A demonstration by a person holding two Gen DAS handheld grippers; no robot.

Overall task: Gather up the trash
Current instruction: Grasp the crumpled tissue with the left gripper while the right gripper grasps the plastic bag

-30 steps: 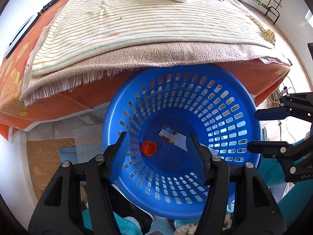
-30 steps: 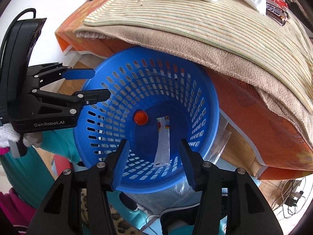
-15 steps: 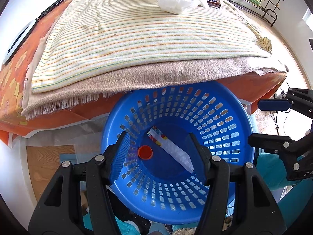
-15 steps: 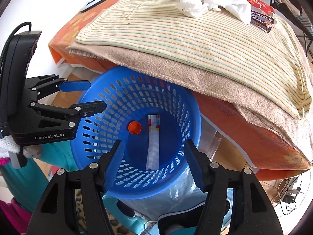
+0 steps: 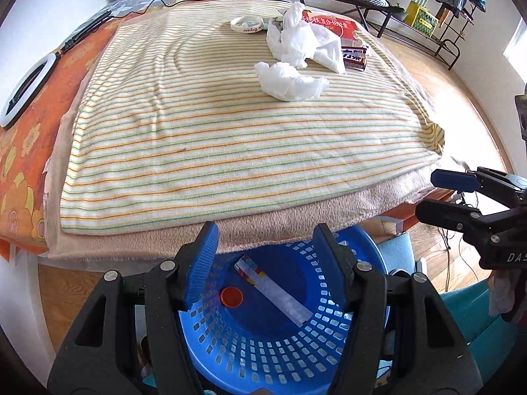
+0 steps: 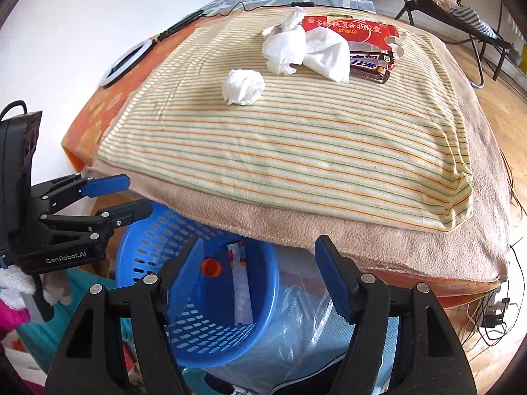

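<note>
A blue perforated basket stands below the bed's front edge. It holds an orange cap and a long wrapper. On the striped blanket lie a crumpled tissue, a bigger white tissue pile, a red packet and dark candy bars. My left gripper is open and empty over the basket. My right gripper is open and empty beside it.
A white ring-shaped item lies at the blanket's far side. A ring light sits at the bed's left edge. A folding chair and a clothes rack stand on the wooden floor beyond the bed.
Both grippers have risen and tilted up from the basket, so the bed top and the trash on it now fill the views. The basket's contents are unchanged.
</note>
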